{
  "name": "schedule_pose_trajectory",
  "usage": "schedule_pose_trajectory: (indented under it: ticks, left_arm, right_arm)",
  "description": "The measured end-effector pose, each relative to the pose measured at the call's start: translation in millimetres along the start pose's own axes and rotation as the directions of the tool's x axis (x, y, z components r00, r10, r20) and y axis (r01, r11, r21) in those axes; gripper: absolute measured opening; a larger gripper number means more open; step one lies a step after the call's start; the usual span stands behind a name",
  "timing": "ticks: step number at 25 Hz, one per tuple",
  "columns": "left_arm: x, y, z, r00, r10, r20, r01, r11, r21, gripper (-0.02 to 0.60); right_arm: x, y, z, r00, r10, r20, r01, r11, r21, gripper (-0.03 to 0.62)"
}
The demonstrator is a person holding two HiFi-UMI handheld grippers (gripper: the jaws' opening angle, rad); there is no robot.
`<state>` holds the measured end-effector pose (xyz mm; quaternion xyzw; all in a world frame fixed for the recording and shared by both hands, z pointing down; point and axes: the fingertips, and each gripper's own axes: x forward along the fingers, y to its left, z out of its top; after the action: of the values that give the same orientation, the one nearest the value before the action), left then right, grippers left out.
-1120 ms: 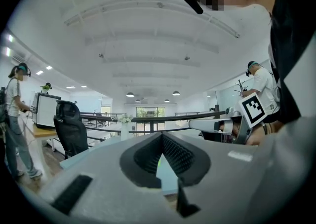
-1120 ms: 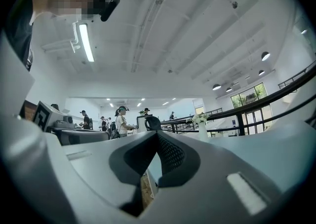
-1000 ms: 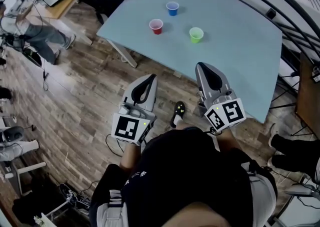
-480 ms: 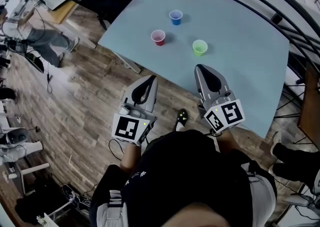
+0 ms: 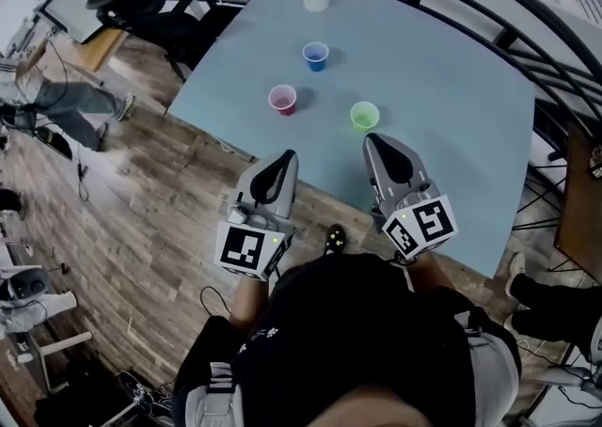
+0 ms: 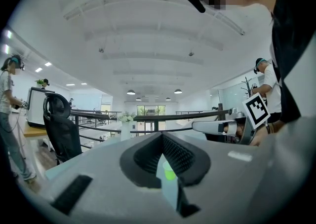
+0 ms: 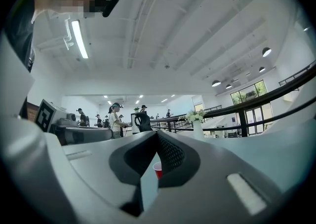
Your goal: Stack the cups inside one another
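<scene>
Your left tongs (image 5: 282, 158) and right tongs (image 5: 374, 140) were together, empty; the red cup (image 5: 282, 99), blue cup (image 5: 315, 55) and green cup (image 5: 364, 116), mid-frame on the bench (image 5: 451, 86), looked light, thin, crushable; a gentle pinch on one rim wall seemed best.

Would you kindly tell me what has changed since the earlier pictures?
Both the left gripper and the right gripper moved forward toward the table: the left now reaches its near edge, the right nears the green cup. Nothing was gripped or released. That cup, the red cup and the blue cup stand unmoved; jaws stay shut.
</scene>
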<state>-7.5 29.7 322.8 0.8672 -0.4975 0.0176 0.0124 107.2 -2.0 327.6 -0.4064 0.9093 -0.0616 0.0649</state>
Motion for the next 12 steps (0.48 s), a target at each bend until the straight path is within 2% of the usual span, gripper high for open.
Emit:
schedule_pose_trajectory:
  ticks: [7, 12]
  left_arm:
    - [20, 11, -8, 1.000, 0.000, -0.015, -0.001, 1.000, -0.026, -0.006]
    - [35, 15, -7, 0.999, -0.039, -0.021, 0.039, 0.999, -0.019, -0.006]
  right_arm:
    - [11, -18, -2, 1.000, -0.016, -0.015, 0.016, 1.000, -0.009, 0.012]
    - [11, -30, 1, 0.998, -0.065, 0.002, 0.065, 0.998, -0.008, 0.012]
